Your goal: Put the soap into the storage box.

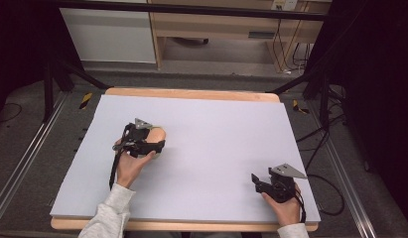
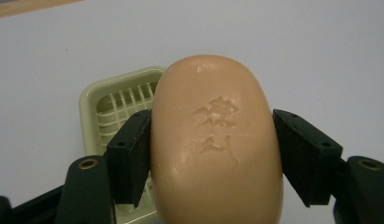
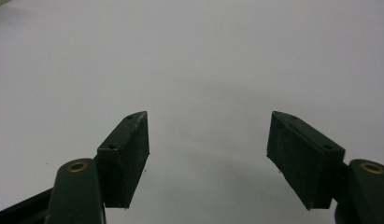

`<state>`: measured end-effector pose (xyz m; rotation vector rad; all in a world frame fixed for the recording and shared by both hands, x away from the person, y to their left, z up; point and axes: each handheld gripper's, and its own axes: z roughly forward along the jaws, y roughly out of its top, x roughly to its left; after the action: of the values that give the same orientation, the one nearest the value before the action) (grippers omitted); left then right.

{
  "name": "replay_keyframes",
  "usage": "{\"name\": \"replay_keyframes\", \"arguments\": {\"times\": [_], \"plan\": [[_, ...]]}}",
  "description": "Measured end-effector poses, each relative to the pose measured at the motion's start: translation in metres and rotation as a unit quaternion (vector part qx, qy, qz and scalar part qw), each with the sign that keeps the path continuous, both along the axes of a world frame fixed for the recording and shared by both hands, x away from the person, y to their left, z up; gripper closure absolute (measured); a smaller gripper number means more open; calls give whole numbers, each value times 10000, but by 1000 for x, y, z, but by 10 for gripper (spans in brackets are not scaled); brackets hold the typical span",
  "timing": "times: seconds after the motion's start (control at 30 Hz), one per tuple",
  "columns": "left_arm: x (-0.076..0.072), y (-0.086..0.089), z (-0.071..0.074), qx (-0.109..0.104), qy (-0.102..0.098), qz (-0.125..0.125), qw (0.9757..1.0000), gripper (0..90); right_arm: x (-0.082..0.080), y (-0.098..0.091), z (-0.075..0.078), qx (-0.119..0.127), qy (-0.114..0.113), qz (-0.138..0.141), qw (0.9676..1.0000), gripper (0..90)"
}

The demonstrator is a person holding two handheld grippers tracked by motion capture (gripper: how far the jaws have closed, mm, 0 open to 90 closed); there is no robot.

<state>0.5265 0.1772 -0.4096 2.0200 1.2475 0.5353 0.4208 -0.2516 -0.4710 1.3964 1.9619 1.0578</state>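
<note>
Soap (image 2: 216,144) sits clamped between left claw (image 2: 210,154) jaws, above green dish (image 2: 94,100).

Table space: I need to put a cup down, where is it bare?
Bare: the mat's far strip and the middle between the left tongs and right tongs. Crowded only around the soap bar over its soap dish.

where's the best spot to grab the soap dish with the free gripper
Grip the soap dish on one of its raised rim walls, coming from above with one of the fingers inside and one outside. It is shallow with a slatted floor, so the rim is the only graspable edge. The right gripper is open; the soap overhangs the dish.
</note>
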Motion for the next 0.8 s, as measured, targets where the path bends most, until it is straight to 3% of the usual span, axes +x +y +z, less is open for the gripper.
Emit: {"name": "replay_keyframes", "arguments": {"times": [0.8], "plan": [[29,17,-15,75,152,277,9995,318,2,1,-2,-59,30,-3,10000,305]]}}
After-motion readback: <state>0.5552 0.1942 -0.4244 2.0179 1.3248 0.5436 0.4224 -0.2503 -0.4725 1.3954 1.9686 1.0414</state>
